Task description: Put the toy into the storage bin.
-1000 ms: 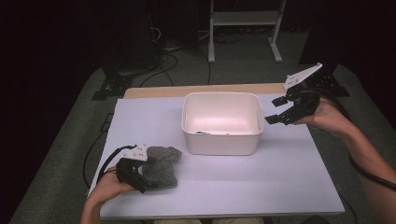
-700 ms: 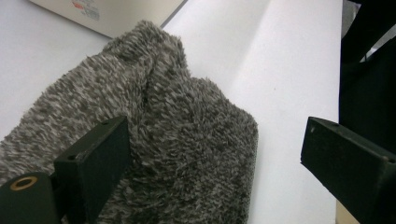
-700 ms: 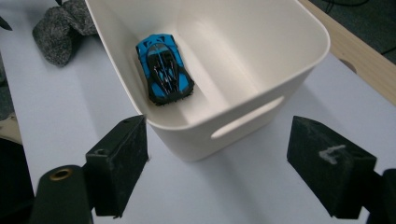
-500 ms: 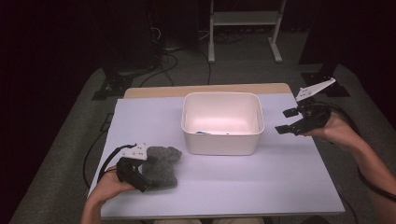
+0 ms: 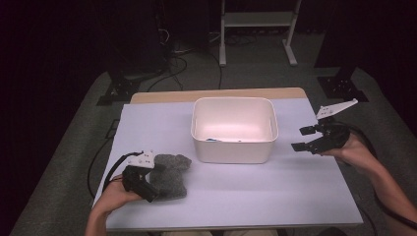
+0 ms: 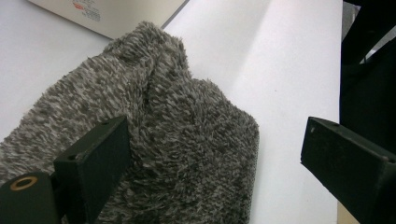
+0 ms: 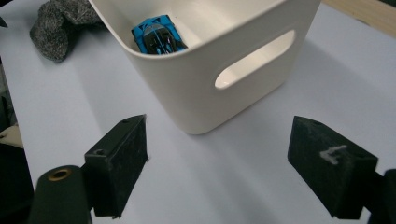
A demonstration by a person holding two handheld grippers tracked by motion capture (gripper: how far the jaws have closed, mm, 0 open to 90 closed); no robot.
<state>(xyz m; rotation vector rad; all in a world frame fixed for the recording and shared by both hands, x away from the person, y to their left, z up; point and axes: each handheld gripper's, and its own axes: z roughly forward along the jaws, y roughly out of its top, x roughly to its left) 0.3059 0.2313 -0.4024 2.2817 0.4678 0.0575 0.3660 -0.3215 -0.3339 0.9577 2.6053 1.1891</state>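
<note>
While our right tongs (image 5: 306, 138) have pulled back spread from the bin (image 5: 234, 129), our left tongs (image 5: 156, 183) stay spread over the grey cloth (image 5: 169, 176), ready to pinch.

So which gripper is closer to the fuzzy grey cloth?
The left gripper. Its open jaws are right at the fuzzy grey cloth, one jaw over it. The right gripper is open too, far across the table, beyond the white plastic bin.

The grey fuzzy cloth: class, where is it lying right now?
The cloth lies on the table's near-left part in the high view, left of the white bin, with the open left gripper at it.
</note>
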